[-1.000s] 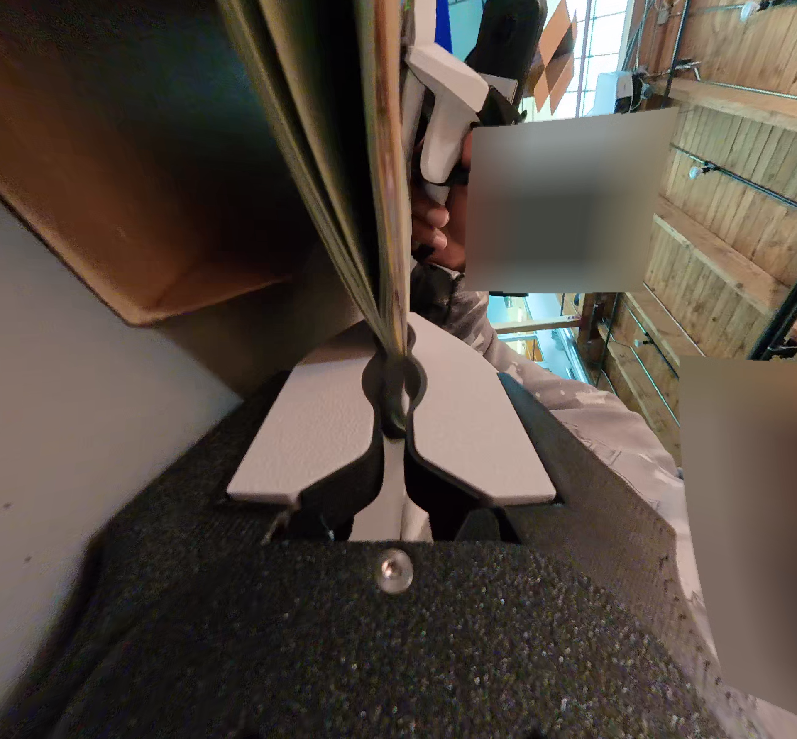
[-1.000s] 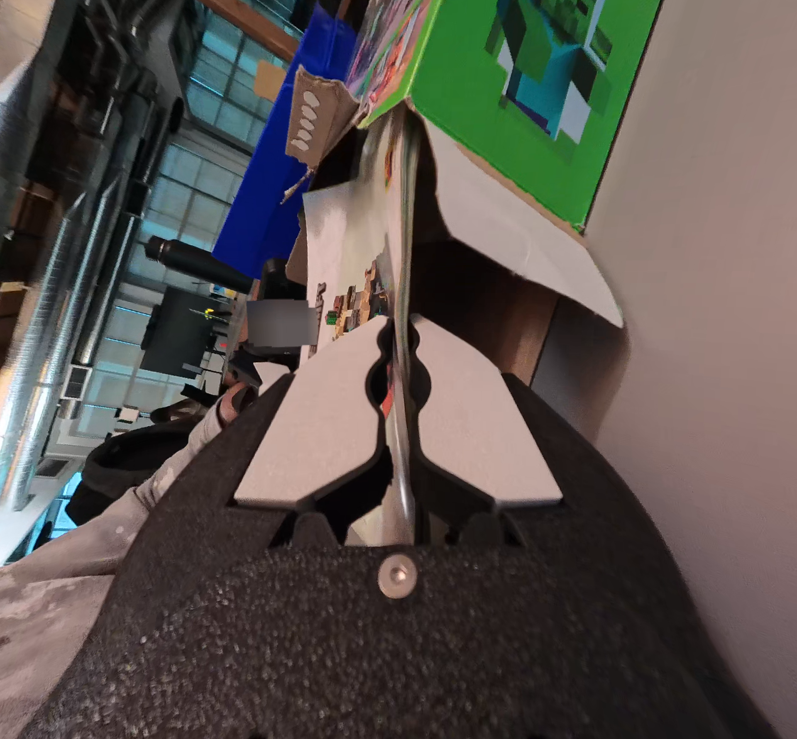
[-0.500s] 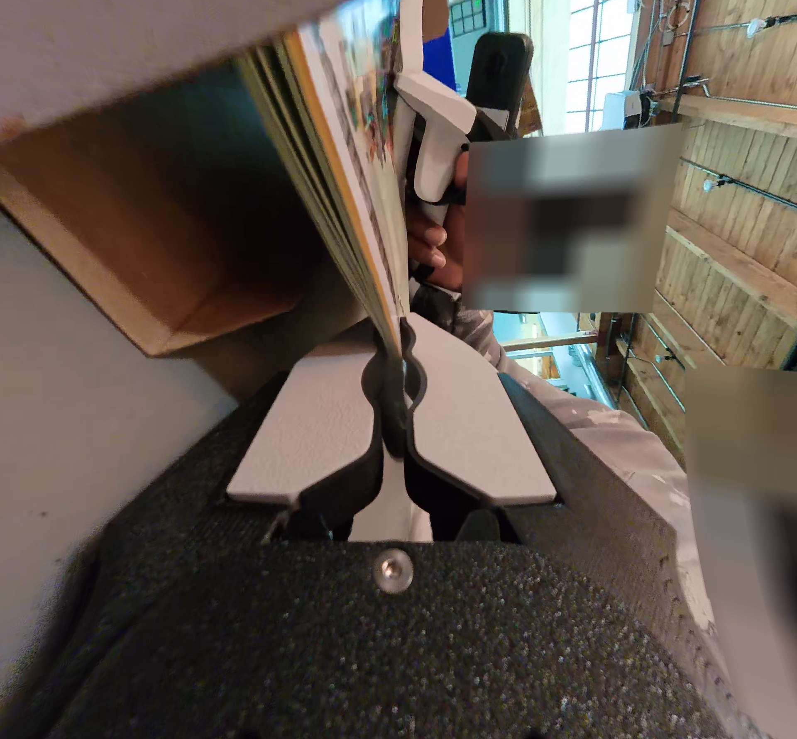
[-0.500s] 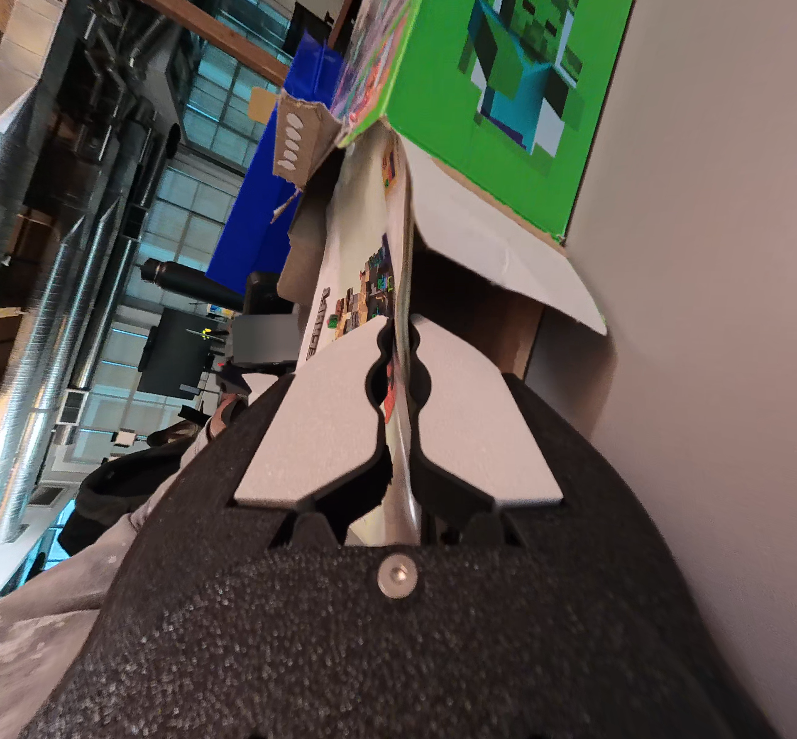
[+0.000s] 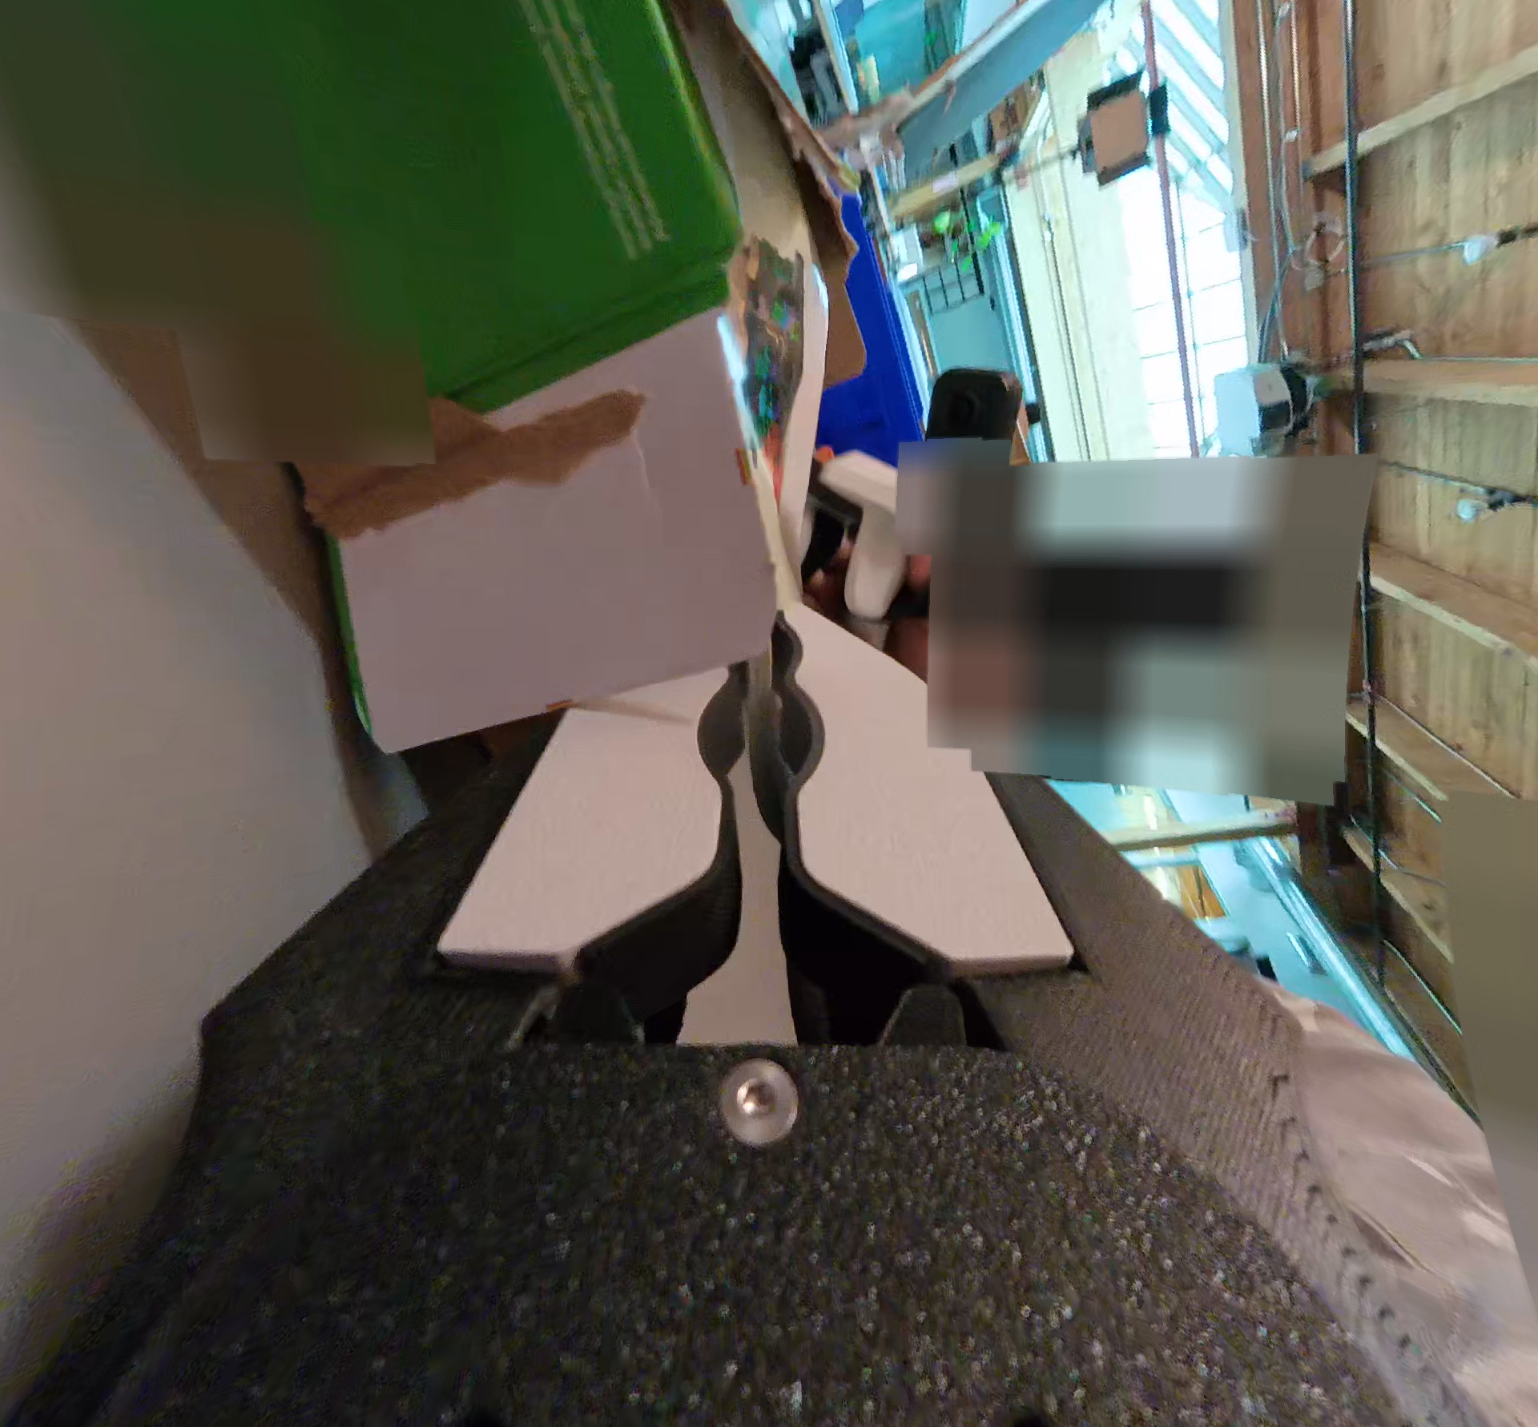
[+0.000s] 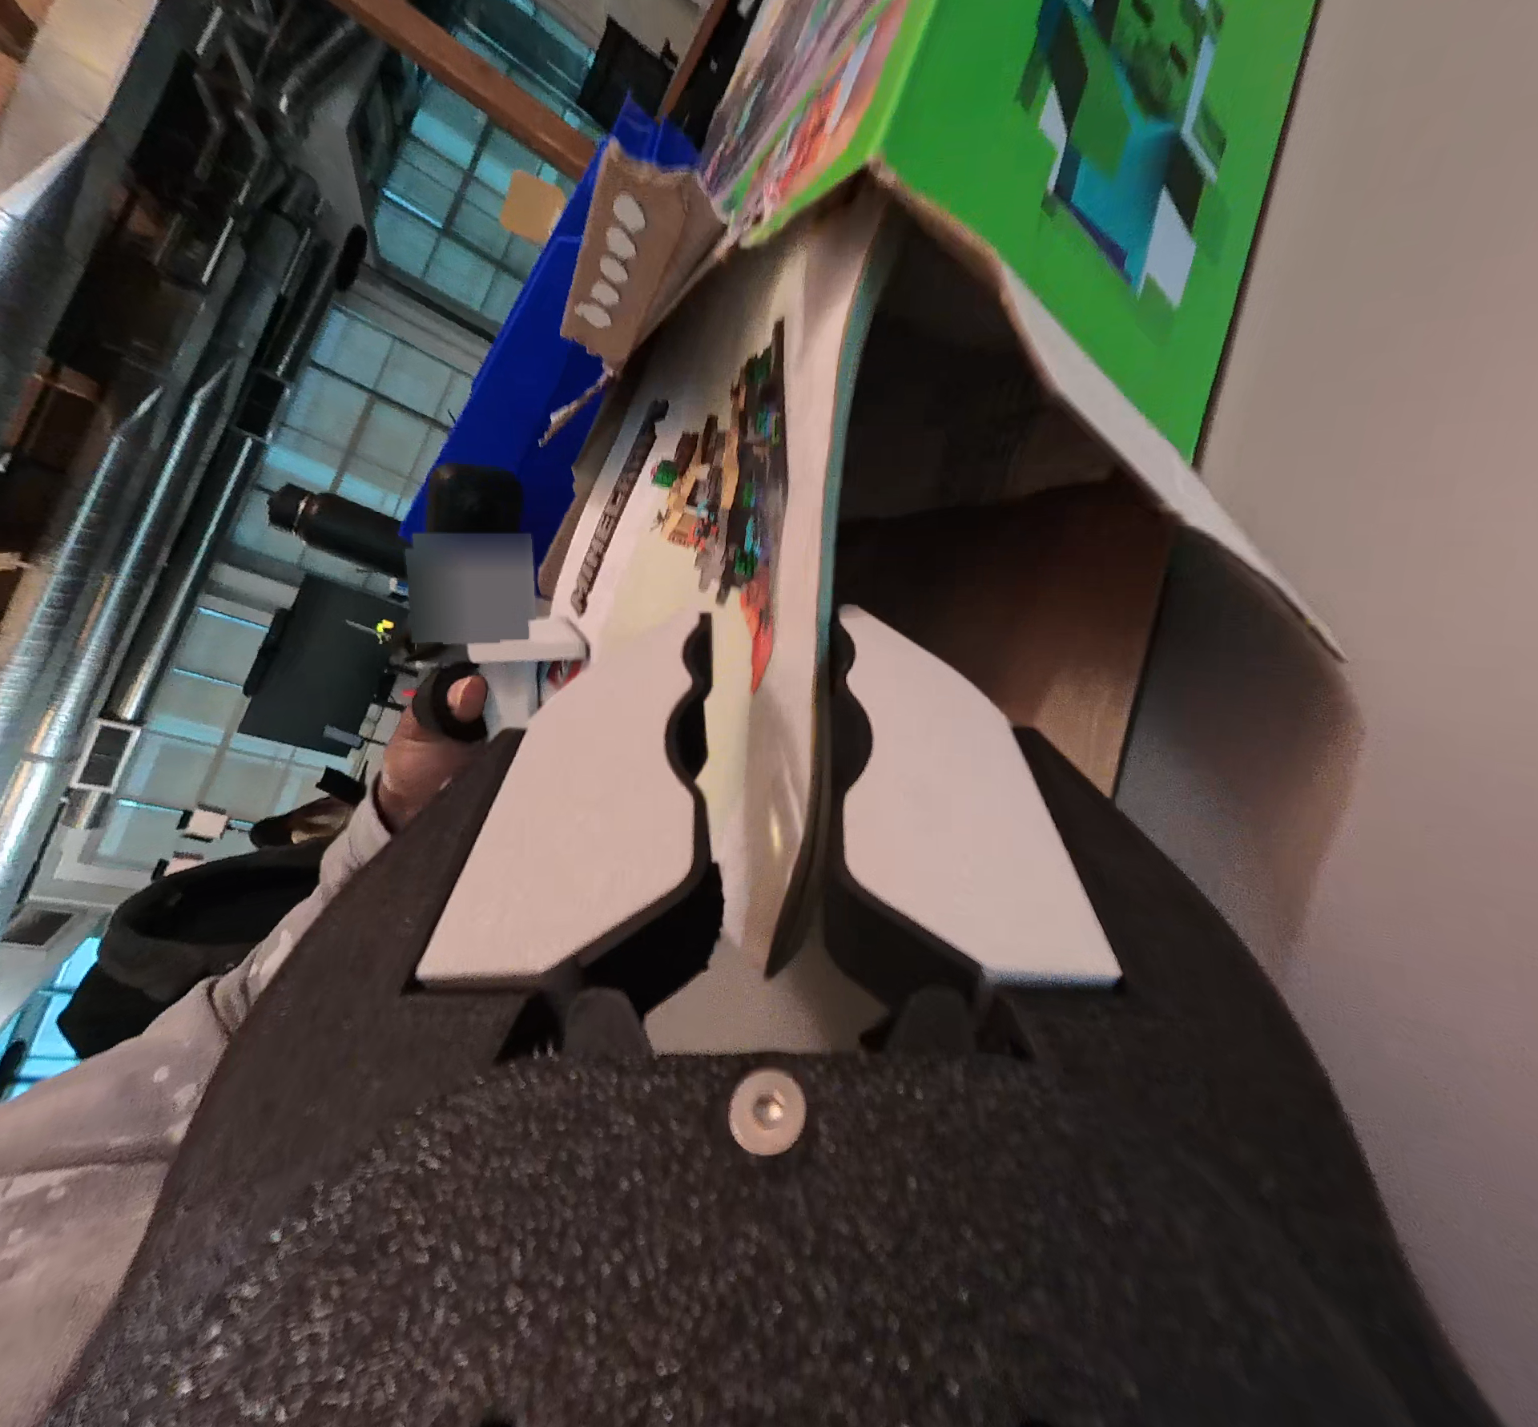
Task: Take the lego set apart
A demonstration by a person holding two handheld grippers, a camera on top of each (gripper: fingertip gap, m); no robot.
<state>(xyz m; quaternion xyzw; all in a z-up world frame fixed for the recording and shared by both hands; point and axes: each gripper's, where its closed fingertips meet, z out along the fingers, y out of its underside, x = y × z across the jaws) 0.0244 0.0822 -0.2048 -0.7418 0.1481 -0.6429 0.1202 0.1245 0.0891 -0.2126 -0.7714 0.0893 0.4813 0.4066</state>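
L tongs (image 5: pixel 761 688): jaws nearly together, pinched on thin edge of the instruction booklet (image 5: pixel 770 421); a box flap (image 5: pixel 549 555), white w/ torn brown patch, lies just beside the L finger
R tongs (image 6: pixel 770 688): jaws narrow but w/ a gap, clamped on the same booklet (image 6: pixel 749 488) at its near edge; pages bulge a bit between the pads
Booklet: partly out of the open end of the green lego box (image 6: pixel 1040 72); far part seems inside the box yet; held at two sides, one tongs each
Key relation: box lies straight ahead of both tongs; booklet's long axis runs from the tongs into the box mouth; so, I judge, the pull goes back toward the person, along that axis; both tongs about equally near
Box: lies on the pale table (image 6: pixel 1415 471); flaps open
Writing: box has printed text + block-figure picture, booklet cover has a title + set picture; I do not copy it
Behind: blue bin (image 6: pixel 533 355), windows
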